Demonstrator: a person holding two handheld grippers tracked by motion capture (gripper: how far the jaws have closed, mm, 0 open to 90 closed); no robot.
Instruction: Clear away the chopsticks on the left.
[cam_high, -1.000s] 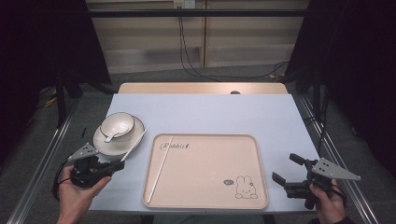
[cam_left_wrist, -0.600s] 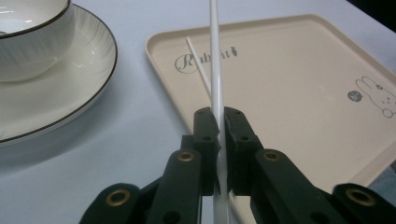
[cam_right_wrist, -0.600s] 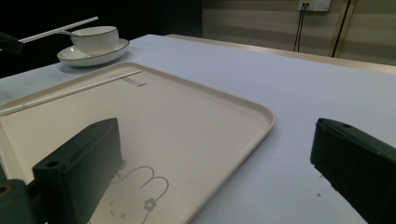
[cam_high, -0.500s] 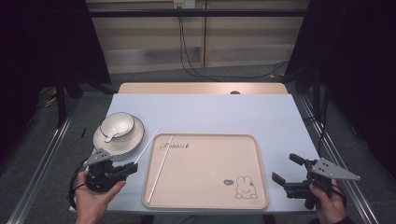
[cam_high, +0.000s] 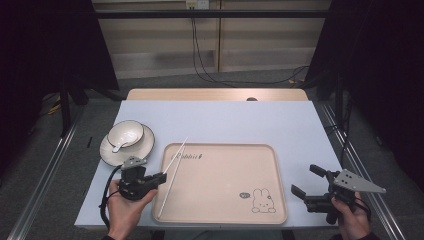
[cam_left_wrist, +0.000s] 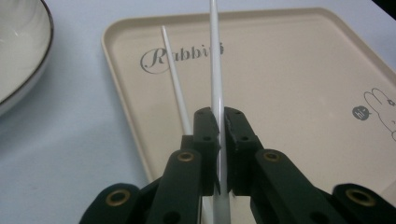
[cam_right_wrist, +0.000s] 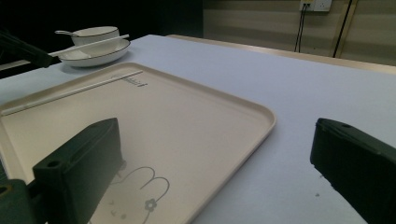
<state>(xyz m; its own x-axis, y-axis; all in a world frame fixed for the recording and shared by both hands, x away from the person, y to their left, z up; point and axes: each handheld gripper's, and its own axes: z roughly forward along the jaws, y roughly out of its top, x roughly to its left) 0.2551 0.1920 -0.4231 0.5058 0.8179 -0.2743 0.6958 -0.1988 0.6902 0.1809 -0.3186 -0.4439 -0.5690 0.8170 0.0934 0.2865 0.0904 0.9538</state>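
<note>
A beige rabbit-print tray (cam_high: 225, 190) (cam_left_wrist: 289, 84) (cam_right_wrist: 187, 121) lies mid-table. My left gripper (cam_high: 161, 176) (cam_left_wrist: 219, 116) is at the tray's left edge, shut on a white chopstick (cam_high: 179, 151) (cam_left_wrist: 215, 56) that points away, its far end raised. A second chopstick (cam_high: 164, 202) (cam_left_wrist: 173, 74) (cam_right_wrist: 70, 92) lies flat along the tray's left side, just beside the held one. My right gripper (cam_high: 306, 180) (cam_right_wrist: 217, 135) rests open off the tray's right edge, nothing between its jaws.
A white bowl (cam_high: 126, 134) (cam_right_wrist: 95, 33) with a spoon (cam_high: 120, 146) sits on a dark-rimmed plate (cam_high: 131, 152) (cam_left_wrist: 18, 51) at the left, just behind the left gripper. The light blue tabletop (cam_high: 240, 120) stretches behind the tray.
My left gripper has moved right from beside the plate to the tray's left edge and now grips one chopstick. The right gripper has stayed put.
</note>
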